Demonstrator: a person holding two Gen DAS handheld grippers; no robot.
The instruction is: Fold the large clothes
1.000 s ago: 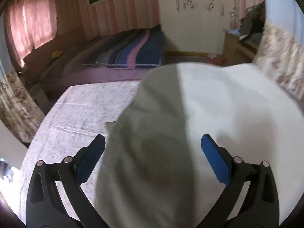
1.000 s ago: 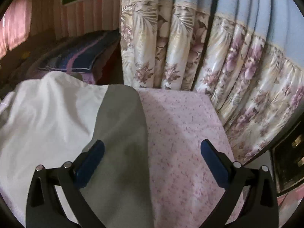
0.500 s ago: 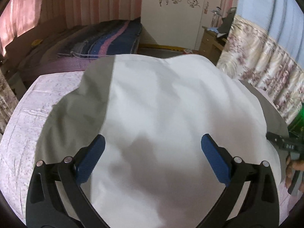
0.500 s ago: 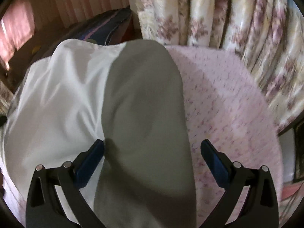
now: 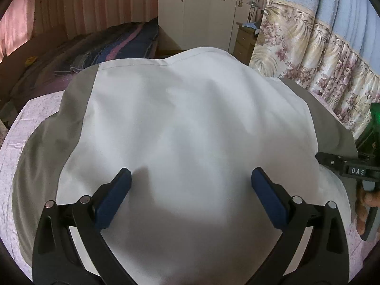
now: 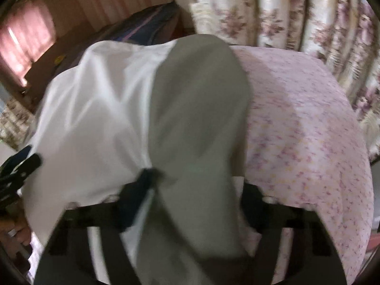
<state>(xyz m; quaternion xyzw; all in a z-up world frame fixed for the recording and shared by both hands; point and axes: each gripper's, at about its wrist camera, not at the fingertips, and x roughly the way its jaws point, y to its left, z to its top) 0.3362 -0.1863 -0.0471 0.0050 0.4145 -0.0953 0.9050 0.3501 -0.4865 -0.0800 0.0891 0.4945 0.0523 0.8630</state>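
A white and grey garment (image 5: 190, 123) lay spread over a bed with a pink flowered sheet (image 6: 308, 123), filling most of both wrist views. The left gripper (image 5: 191, 190) hovered above the white panel with its blue-padded fingers (image 5: 114, 197) spread wide, one at 8 o'clock and one at 4 o'clock in its view, nothing between them but the cloth lying flat beneath. The grey sleeves ran along the garment's edges at 9 and 3 o'clock. In the blurred right wrist view, the right gripper (image 6: 192, 190) was closing, with a bunched fold of the grey sleeve (image 6: 199, 118) rising between its fingers toward 12 o'clock; whether the pads already pressed on the cloth could not be told. The white panel lay from 9 to 11 o'clock of that gripper. Flowered curtains (image 5: 315, 66) hung beyond the bed at 2 o'clock in the left view, and a white wardrobe (image 5: 204, 11) stood at 12 o'clock.
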